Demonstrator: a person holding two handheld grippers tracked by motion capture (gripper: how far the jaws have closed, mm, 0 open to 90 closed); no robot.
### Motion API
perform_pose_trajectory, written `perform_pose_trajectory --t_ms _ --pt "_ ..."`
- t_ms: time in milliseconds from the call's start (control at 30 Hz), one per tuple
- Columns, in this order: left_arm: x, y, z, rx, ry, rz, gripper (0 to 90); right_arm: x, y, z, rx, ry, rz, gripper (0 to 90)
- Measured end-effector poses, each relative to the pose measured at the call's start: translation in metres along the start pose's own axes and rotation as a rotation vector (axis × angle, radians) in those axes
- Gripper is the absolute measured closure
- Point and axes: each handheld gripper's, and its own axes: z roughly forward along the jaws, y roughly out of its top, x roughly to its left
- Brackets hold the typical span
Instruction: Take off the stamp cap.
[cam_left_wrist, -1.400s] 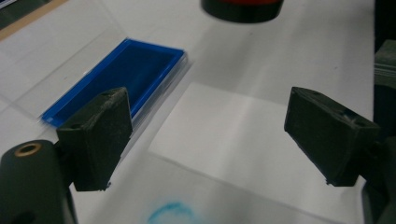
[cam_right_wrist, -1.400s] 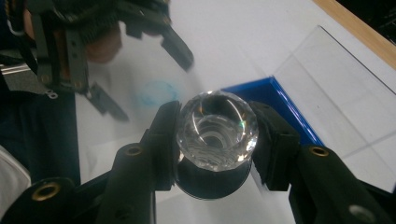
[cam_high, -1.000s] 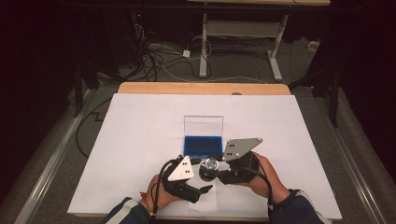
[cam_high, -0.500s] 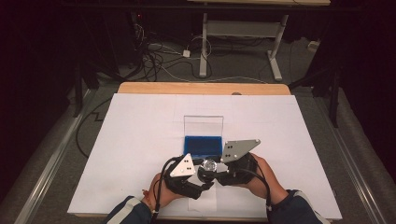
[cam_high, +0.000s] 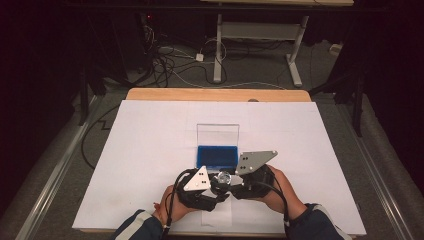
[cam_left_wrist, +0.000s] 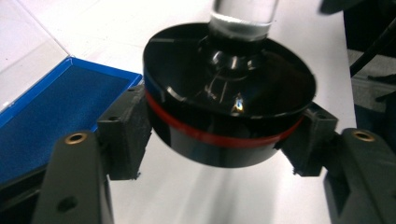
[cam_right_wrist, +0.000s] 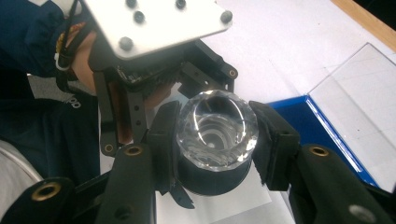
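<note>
Left hand-held gripper: jaws have just been closing and now pinch the black base of the object, along its red band; its own view shows this. Right hand-held gripper: clenched on the clear faceted top of the same object, seen in its own view. High view shows both grippers meeting over the white surface, object between them, open blue case just beyond.
</note>
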Motion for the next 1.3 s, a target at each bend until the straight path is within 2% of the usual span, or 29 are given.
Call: perform_pose_trajectory --t_ms 233,533,600,667,733,767,833,867,933,967,1033,1067,1167,1300 --pt "-0.002 0.0 0.001 0.022 0.011 0.029 35.5 -0.001 -0.003 0.001 0.01 0.008 0.007 56.7" --pt "-0.003 0.001 0.001 0.046 0.007 0.041 36.2 -0.002 -0.005 0.002 0.007 0.018 0.029 56.7" --pt "-0.004 0.001 0.0 0.056 0.019 0.053 36.3 -0.002 -0.006 0.002 0.008 0.021 0.031 56.7" --pt "-0.004 0.001 0.0 0.061 0.012 0.054 36.5 -0.003 -0.007 0.001 0.005 0.026 0.04 56.8" --pt "-0.005 0.002 0.0 0.074 0.03 0.066 36.5 -0.003 -0.007 0.002 0.01 0.026 0.035 56.7" --pt "-0.004 0.002 -0.001 0.07 0.016 0.059 36.6 -0.003 -0.008 0.001 0.001 0.029 0.045 56.8" --pt "-0.005 0.002 -0.001 0.077 0.031 0.068 36.6 -0.003 -0.008 0.001 0.004 0.028 0.048 56.7" --pt "-0.005 0.002 -0.001 0.073 0.023 0.059 36.6 -0.003 -0.009 0.001 0.004 0.027 0.045 56.8" --pt "-0.006 0.002 -0.001 0.084 0.042 0.069 36.6 -0.002 -0.009 0.001 -0.001 0.021 0.045 56.8" --pt "-0.006 0.002 -0.001 0.082 0.034 0.062 36.6 -0.001 -0.009 0.002 0.004 0.015 0.039 56.7" --pt "-0.006 0.002 -0.001 0.075 0.046 0.06 36.5 -0.001 -0.009 0.001 -0.004 0.014 0.043 56.8" --pt "-0.005 0.002 -0.002 0.07 0.033 0.053 36.5 -0.001 -0.009 0.001 -0.002 0.013 0.044 56.8" --pt "-0.006 0.002 -0.002 0.071 0.041 0.059 36.5 -0.003 -0.01 0.0 -0.013 0.017 0.054 56.8" --pt "-0.006 0.002 -0.002 0.066 0.044 0.047 36.6 -0.001 -0.011 0.0 -0.023 0.006 0.06 56.8"
